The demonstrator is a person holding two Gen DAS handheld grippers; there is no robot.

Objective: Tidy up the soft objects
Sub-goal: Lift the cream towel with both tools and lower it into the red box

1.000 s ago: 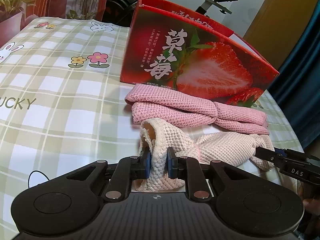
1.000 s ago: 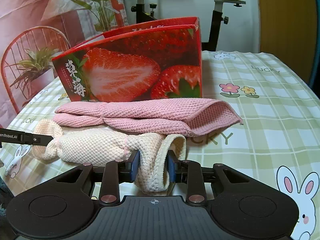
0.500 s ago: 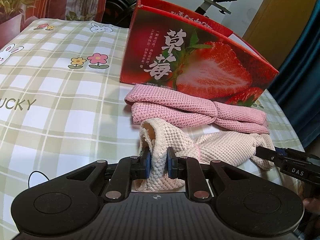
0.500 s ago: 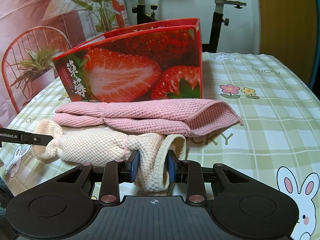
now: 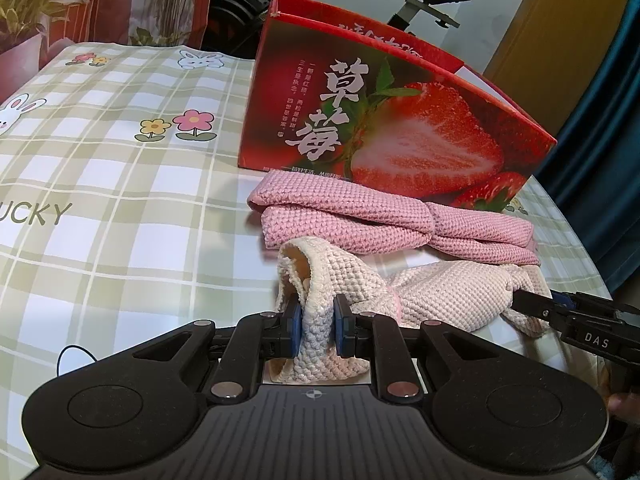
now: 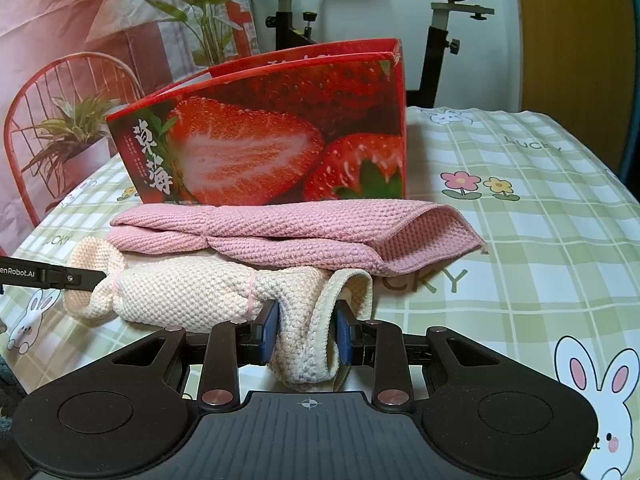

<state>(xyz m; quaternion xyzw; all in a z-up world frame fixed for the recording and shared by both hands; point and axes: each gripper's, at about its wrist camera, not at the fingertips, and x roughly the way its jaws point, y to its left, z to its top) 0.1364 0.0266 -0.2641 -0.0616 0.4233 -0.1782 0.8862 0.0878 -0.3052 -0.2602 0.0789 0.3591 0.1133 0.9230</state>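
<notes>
Left gripper [image 5: 316, 330] and right gripper [image 6: 307, 334] each clamp their fingers on opposite ends of the cream towel [image 5: 448, 292], near the surface's edge.

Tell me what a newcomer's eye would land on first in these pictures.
First, the red strawberry box standing on the checked tablecloth. Right before it lies a folded pink cloth. Nearest, the left gripper and right gripper each pinch one end of a cream cloth.
</notes>
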